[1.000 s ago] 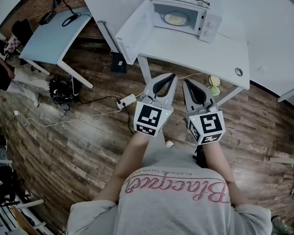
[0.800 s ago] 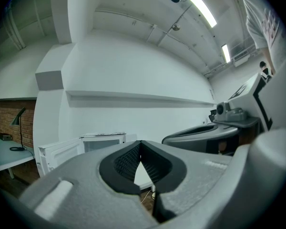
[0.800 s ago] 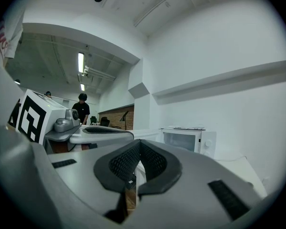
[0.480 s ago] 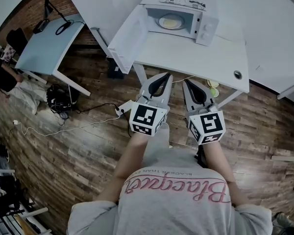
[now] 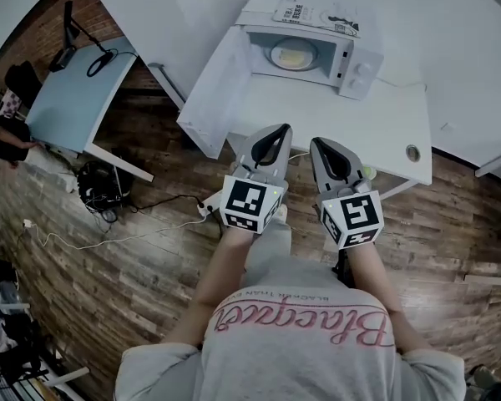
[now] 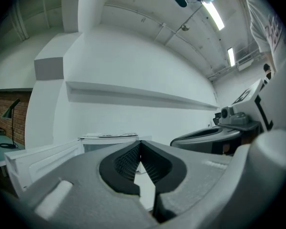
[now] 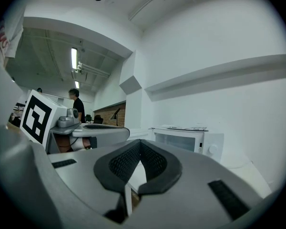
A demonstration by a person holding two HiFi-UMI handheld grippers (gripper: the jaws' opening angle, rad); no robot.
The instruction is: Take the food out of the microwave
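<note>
Two-handed, probably just starting the reach.
Facing the table (image 5: 342, 115) and the open-doored microwave (image 5: 351, 53) at its far edge; holding left gripper (image 5: 277, 132) and right gripper (image 5: 321, 144) at the near edge, jaws pressed together on nothing; needing opening before grasping the food (image 5: 290, 54) sitting inside.

A dark wood-plank floor (image 5: 108, 291) runs under a white rectangular surface (image 5: 317, 115) set against a plain white wall (image 7: 219, 32). To the left stands a pale blue desk (image 5: 71, 98) carrying a black desk lamp (image 6: 10, 109), backed by a red-brown brick wall (image 5: 33, 23). A long white ledge (image 6: 133, 97) crosses the white wall, and fluorescent ceiling strips (image 6: 214, 14) are lit
</note>
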